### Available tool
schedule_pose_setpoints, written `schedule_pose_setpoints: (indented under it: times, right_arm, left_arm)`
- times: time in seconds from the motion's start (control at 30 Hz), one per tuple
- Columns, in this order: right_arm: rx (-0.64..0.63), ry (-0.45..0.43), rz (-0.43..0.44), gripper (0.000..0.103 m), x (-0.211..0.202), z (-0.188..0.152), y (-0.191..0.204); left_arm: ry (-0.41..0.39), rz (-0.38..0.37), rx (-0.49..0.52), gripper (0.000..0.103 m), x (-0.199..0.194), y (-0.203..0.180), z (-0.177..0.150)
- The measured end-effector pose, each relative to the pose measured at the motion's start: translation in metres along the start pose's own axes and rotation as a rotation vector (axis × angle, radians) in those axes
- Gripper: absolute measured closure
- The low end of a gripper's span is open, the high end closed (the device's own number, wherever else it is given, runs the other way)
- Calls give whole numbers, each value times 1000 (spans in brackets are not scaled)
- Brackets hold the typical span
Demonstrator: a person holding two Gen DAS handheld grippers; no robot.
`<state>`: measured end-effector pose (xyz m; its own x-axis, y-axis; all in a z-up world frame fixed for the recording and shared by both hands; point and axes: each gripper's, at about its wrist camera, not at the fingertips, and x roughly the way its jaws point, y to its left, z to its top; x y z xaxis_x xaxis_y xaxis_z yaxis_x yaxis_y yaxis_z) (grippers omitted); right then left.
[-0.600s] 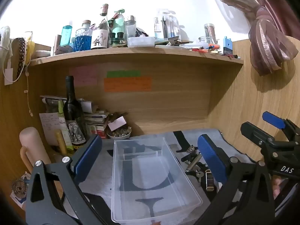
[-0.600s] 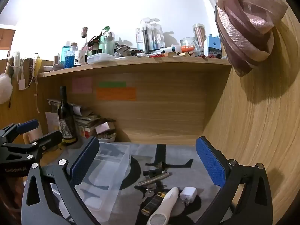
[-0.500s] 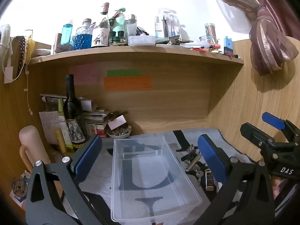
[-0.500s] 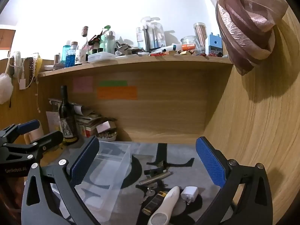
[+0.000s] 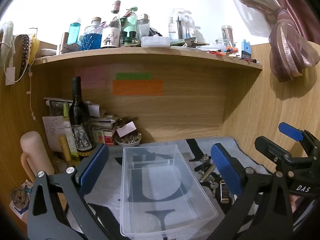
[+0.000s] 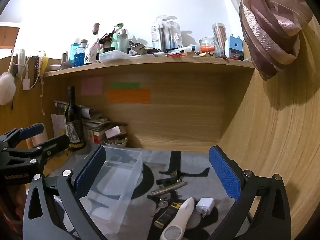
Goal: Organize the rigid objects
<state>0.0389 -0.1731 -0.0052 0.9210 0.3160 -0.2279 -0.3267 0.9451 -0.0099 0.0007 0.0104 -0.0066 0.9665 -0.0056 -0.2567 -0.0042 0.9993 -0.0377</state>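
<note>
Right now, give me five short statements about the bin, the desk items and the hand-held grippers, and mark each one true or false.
1. The bin holds nothing. True.
2. The charger lies inside the bin. False: it lies on the mat, right of the bin.
3. The left hand-held gripper is shut. False: it is open.
4. The right hand-held gripper is open and empty. True.
5. The wine bottle lies flat. False: it stands upright.

Home desk nook, cluttered wooden shelf (image 5: 140,54) of bottles, wine bottle (image 5: 79,118), tied curtain (image 5: 288,46)
</note>
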Motion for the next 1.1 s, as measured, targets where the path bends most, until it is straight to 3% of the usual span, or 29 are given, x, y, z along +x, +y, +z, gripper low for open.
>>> schedule_pose_setpoints:
  times: [1.1]
  right_arm:
    - [-27,15,5,0,9,-2,9]
  left_arm:
    - [3,-8,-4,0,4,-1,-2]
